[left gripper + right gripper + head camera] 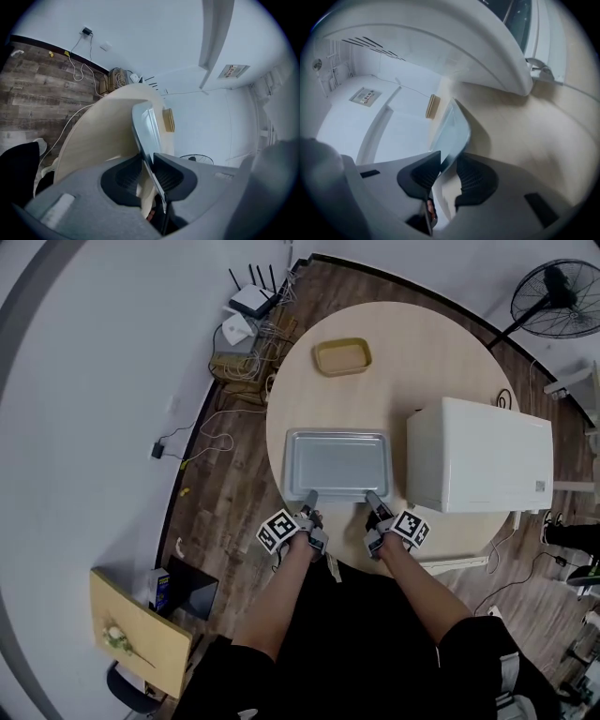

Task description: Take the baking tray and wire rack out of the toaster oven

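No legible text anywhere; sign (233, 71) too blurred for reading.

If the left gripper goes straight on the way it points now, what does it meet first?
The baking tray itself: the left gripper is clamped on its near rim. Beyond the tray, probably the yellow dish, though depth is unclear.

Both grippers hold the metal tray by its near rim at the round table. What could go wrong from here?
1. The left gripper and right gripper pinch the baking tray only at its thin near rim; the unsupported far side may sag, or the rim may slip out.
2. That rim sits near the edge of the table; released there, the tray might slide off.
3. The toaster oven stands close on the right; a sideways swing could hit it.
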`<state>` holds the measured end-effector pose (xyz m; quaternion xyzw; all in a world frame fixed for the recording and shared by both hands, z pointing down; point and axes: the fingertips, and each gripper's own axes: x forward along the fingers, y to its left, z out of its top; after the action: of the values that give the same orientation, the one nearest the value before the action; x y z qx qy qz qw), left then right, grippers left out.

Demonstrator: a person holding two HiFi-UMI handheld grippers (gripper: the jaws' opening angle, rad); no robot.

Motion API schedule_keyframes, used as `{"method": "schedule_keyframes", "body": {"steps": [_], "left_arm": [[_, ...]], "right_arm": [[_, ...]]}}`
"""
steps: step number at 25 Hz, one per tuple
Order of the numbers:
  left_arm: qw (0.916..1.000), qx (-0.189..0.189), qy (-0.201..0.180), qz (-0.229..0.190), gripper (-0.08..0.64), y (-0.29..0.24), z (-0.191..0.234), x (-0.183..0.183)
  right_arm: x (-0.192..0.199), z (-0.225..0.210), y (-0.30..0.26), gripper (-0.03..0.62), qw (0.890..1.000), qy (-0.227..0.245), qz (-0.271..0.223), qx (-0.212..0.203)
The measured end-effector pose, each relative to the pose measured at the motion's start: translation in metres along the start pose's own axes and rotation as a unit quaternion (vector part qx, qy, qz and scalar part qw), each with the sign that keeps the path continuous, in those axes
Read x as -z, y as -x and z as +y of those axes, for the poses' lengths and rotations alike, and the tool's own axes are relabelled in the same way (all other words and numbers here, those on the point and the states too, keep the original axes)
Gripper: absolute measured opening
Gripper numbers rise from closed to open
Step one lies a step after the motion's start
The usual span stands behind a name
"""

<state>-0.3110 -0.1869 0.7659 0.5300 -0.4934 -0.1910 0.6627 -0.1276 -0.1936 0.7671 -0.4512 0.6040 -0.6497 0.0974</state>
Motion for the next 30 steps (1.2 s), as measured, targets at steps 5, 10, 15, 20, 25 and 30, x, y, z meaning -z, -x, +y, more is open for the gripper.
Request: {"method": "schedule_keyframes", "body": {"steps": [5,10,15,20,25,30], "left_arm": [[0.9987,-0.039,-0.012,0.032,0.081,-0.008,0.009,0.0],[0.9936,-0.082,-0.026,0.072,0.083,-0.011,0.02,0.004],[0.9902,-0.103,-0.018,0.093,0.084,-0.015,0.027,0.004],[0.987,-0.117,-0.024,0.108,0.091,-0.016,0.033,0.005],[0.9822,-0.139,-0.053,0.115,0.115,-0.018,0.034,0.005],[0.9774,-0.154,-0.078,0.122,0.165,-0.017,0.029,0.004]], "right_arm": [[0.006,-0.012,-0.001,0.101,0.998,0.03,-0.002,0.051],[0.007,-0.022,-0.004,0.107,0.996,0.05,-0.001,0.069],[0.009,-0.03,-0.006,0.12,0.995,0.043,0.0,0.095],[0.012,-0.034,-0.007,0.127,0.992,0.03,0.005,0.123],[0.01,-0.035,-0.008,0.135,0.989,0.03,0.004,0.144],[0.013,-0.035,-0.007,0.176,0.98,0.046,0.012,0.193]]}}
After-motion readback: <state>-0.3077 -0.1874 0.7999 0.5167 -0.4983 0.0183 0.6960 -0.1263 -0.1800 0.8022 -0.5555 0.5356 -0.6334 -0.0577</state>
